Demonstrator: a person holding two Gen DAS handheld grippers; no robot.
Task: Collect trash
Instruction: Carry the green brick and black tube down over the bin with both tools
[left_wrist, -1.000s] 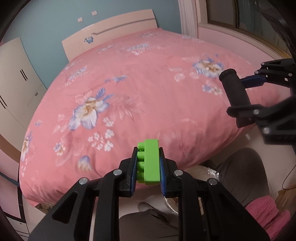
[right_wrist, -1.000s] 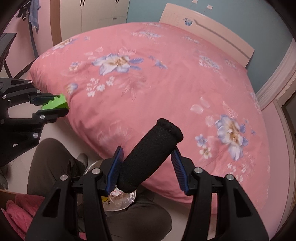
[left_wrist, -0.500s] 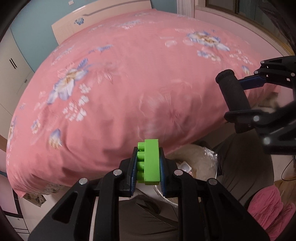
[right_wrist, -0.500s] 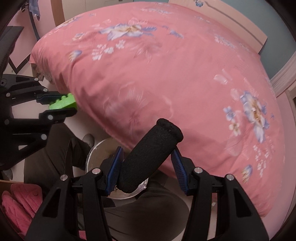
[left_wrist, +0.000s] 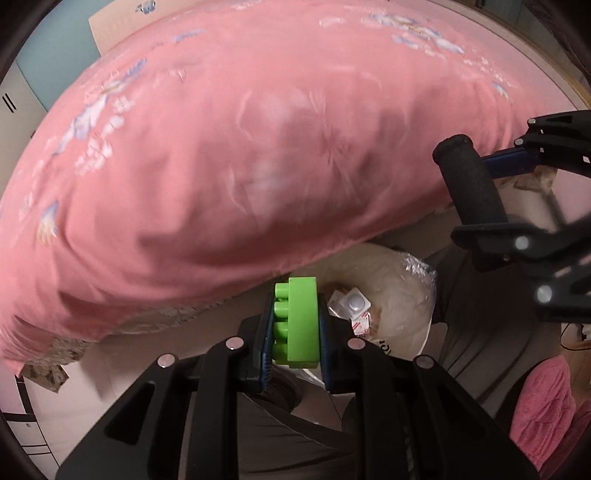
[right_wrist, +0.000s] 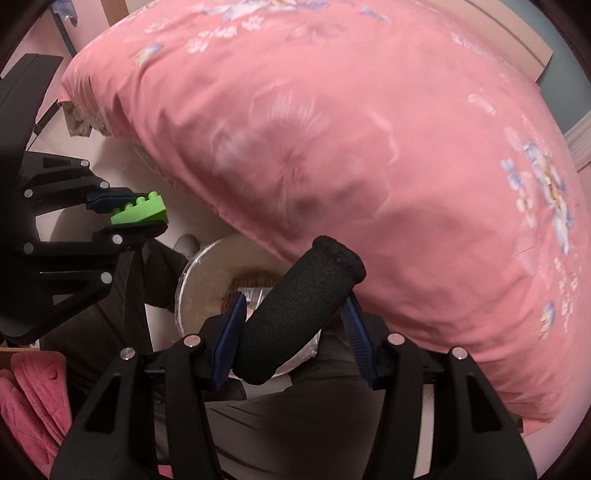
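Note:
My left gripper (left_wrist: 295, 328) is shut on a green toy brick (left_wrist: 297, 321); it also shows in the right wrist view (right_wrist: 138, 214) at the left. My right gripper (right_wrist: 293, 325) is shut on a black foam cylinder (right_wrist: 295, 314), held tilted; it shows in the left wrist view (left_wrist: 471, 181) at the right. Both hang above a round trash bin lined with a clear bag (left_wrist: 402, 288) (right_wrist: 207, 273) on the floor at the bed's edge. The bin holds a blister pack (left_wrist: 352, 302) and wrappers.
A bed with a pink floral quilt (left_wrist: 240, 147) (right_wrist: 369, 147) fills the upper part of both views and overhangs the bin. The person's dark trousers (right_wrist: 280, 424) and a pink slipper (left_wrist: 543, 402) lie below the grippers.
Both grippers have tipped downward and moved toward the floor, still holding their objects. The trash bin has come into fuller view below them.

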